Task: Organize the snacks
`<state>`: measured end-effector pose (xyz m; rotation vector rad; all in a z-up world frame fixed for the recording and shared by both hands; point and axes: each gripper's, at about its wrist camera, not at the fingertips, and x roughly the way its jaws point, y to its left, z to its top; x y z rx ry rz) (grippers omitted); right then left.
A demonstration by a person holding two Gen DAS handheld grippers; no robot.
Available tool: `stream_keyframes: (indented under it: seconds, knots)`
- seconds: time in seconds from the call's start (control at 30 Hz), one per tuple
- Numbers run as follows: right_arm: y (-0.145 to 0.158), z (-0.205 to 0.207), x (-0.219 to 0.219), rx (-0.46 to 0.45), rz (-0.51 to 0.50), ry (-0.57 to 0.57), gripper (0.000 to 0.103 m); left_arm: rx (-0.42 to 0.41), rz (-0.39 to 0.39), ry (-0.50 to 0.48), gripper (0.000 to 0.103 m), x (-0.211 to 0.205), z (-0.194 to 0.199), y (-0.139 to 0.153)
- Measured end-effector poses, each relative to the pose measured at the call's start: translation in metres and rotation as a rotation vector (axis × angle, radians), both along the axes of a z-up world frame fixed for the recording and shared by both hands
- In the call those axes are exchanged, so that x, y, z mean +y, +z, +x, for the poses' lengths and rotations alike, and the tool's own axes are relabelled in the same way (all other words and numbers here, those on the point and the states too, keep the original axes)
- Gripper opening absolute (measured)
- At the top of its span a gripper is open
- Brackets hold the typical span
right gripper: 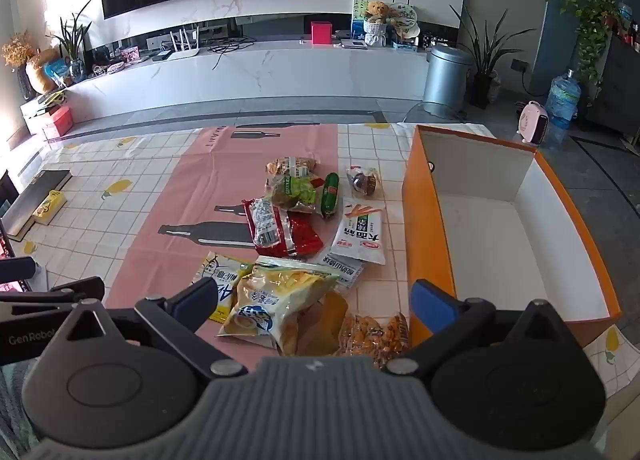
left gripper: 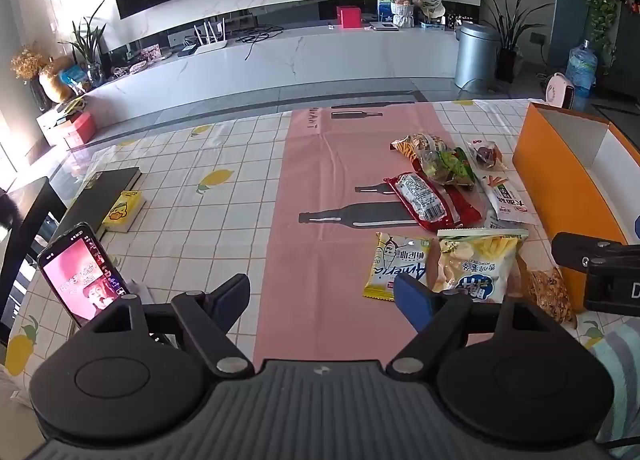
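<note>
Along the left edge of the table (left gripper: 224,148) a dark book (left gripper: 108,192) and a small yellow box (left gripper: 122,210) are lying, and a phone (left gripper: 80,272) is standing lit near the front left corner. None of these are looking like part of the job.

The left gripper (left gripper: 322,294) is hovering over the pink runner (left gripper: 320,196), its jaws standing wide with nothing between them.

The snacks are lying in a loose heap on the right half of the table, well short of the far edge. At the far end a fries packet (right gripper: 292,166) and a green-labelled bag (right gripper: 294,192) are overlapping; a green sausage (right gripper: 330,194) is lying just beside them. A red packet (right gripper: 280,230) and a white packet (right gripper: 360,234) are sitting mid-heap. Nearest the front edge a yellow chip bag (right gripper: 276,296) is resting on a yellow-and-white packet (right gripper: 218,270), with a bag of nuts (right gripper: 374,334) beside it.

The right gripper (right gripper: 314,302) is hanging directly above the chip bag, jaws spread wide and empty.

By the right edge an orange box (right gripper: 426,220) is standing open, its white inside showing nothing.

Judgement: no item is yet boxed; the first pick is in hand. The chip bag is puffy, so it should be pinched at a sealed edge rather than the air-filled belly, lifted clear of the packet beneath, and carried over the orange wall before release. Crushing or dragging neighbouring packets is the main risk.
</note>
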<state>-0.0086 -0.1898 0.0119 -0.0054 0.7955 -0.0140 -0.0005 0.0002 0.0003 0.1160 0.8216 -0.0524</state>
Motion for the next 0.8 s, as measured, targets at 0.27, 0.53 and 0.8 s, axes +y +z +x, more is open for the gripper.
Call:
stream_keyframes:
  seconds: [0.27,0.53,0.8]
  knots:
    - [-0.0004,0.0008,-0.0005,0.0,0.002,0.0,0.099,0.02,-0.003,0.013,0.091,-0.0018,0.0031,-0.0011]
    - [-0.0013,0.0014,-0.0002,-0.003,0.005,0.0,0.099,0.019,-0.005,0.019,0.091,-0.0007,0.0031,-0.0013]
    - [0.0014,0.0011,0.0019,-0.001,0.005,-0.001,0.099,0.021,-0.009,0.025,0.091,0.0003,0.0035,-0.0009]
